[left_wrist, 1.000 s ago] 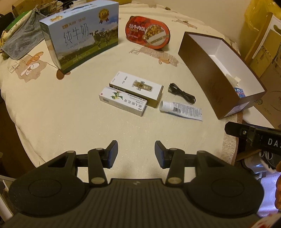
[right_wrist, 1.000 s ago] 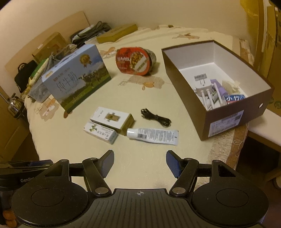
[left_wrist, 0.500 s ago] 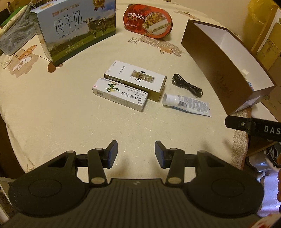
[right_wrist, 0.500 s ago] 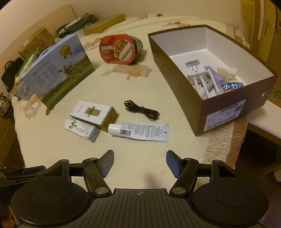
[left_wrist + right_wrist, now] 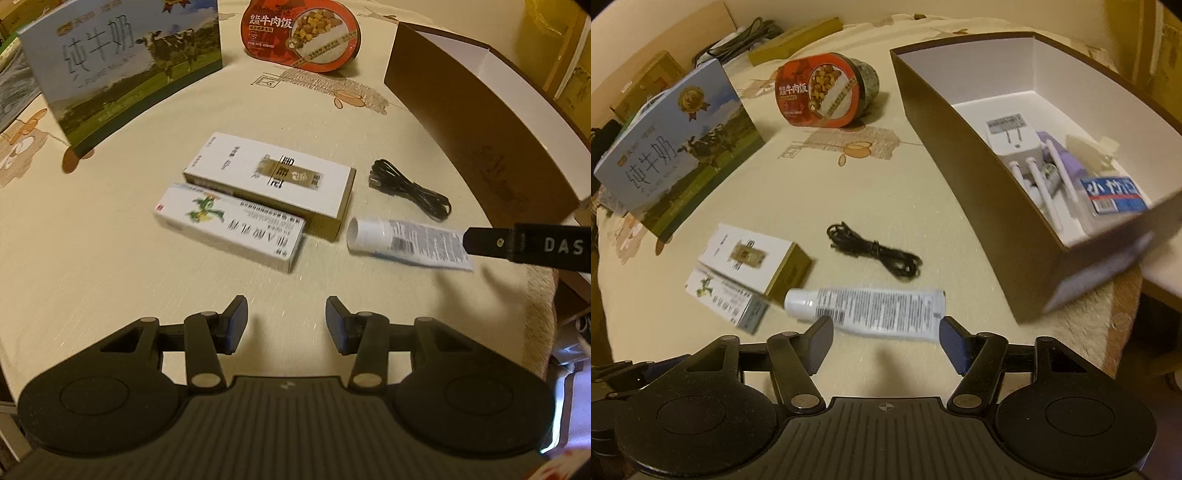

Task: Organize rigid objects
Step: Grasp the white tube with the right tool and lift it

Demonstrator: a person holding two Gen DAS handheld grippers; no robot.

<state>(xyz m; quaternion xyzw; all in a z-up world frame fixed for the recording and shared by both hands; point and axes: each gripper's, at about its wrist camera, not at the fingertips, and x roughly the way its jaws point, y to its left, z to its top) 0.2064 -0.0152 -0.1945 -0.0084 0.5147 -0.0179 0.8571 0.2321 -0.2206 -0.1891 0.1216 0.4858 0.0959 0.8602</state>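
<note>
On the cream tablecloth lie a white ointment box (image 5: 232,227) (image 5: 726,299), a white-and-gold box (image 5: 269,179) (image 5: 753,258), a white tube (image 5: 406,240) (image 5: 868,308) and a coiled black cable (image 5: 410,192) (image 5: 875,254). An open brown box (image 5: 979,147) (image 5: 480,129) at the right holds a plug, white sticks and a blue packet. My left gripper (image 5: 286,319) is open and empty, short of the ointment box. My right gripper (image 5: 884,341) is open and empty, its fingertips just short of the tube; one finger (image 5: 524,245) shows in the left wrist view.
A blue milk carton (image 5: 122,62) (image 5: 676,162) stands at the back left. A red beef-rice bowl (image 5: 299,33) (image 5: 823,92) lies on its side at the back. The table edge (image 5: 1123,314) drops off right of the brown box. Clutter lies beyond the milk carton.
Both grippers have moved forward and lower toward the table. The small boxes loom larger before the left one; the tube now lies right at the right gripper's fingertips. Both stay open.
</note>
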